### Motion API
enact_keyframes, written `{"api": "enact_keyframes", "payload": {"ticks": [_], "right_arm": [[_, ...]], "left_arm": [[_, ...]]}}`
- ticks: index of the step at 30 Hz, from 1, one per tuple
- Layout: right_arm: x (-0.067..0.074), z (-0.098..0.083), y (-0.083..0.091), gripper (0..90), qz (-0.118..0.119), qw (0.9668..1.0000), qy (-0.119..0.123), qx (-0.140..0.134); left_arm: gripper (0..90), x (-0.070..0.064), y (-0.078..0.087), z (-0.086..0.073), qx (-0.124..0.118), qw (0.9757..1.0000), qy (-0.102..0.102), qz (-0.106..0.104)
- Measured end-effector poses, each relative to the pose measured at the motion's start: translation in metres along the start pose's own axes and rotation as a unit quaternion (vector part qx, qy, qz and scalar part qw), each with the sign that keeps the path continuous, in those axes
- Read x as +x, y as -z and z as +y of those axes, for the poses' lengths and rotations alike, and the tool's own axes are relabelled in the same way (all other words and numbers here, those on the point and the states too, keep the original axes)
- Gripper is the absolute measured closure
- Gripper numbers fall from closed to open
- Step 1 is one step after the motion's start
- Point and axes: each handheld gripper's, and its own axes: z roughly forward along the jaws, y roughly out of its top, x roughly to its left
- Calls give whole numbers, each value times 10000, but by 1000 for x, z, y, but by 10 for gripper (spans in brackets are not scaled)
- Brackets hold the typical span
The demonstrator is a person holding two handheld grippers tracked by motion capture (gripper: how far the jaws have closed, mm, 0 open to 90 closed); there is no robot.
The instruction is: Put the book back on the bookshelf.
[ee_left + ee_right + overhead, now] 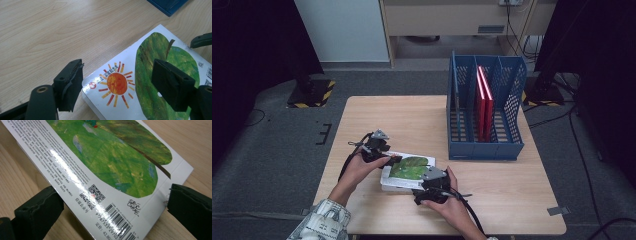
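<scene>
A picture book (pixel 409 167) with a white cover, a green leaf and an orange sun lies flat on the wooden table (pixel 412 120), near its front. My left gripper (pixel 393 160) is at the book's left end. In the left gripper view the left gripper (pixel 118 67) stands open astride the book's (pixel 150 50) sun corner, one jaw beside the edge over the table, the other above the leaf. My right gripper (pixel 428 176) is at the front right corner. The right gripper (pixel 115 193) is open wide, with the barcode corner of the book (pixel 112 157) between its jaws, which sit close against the two edges.
A blue mesh file rack (pixel 484 150) stands at the table's right back, with two red books (pixel 484 100) upright in a middle slot. A corner of the rack (pixel 167 5) is just beyond the book. The person's hands and a patterned sleeve (pixel 324 220) come in from the front.
</scene>
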Motion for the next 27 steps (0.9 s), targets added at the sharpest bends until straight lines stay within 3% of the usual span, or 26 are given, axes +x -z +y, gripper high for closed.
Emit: {"api": "enact_keyframes", "payload": {"ticks": [4,11,15,27], "right_arm": [[-1,-1,0,19,-1,10000,-40,-31],[-4,-2,0,25,29,9999,-112,-19],[-4,-2,0,24,32,9999,-111,-17],[-4,-2,-1,21,44,9999,-129,-10]], "left_arm": [[215,0,-1,-1,-29,10000,12,-32],[110,0,0,-4,-187,9998,77,91],[98,-1,6,-8,-285,9995,86,129],[106,-10,19,-25,-364,9993,76,-34]]}}
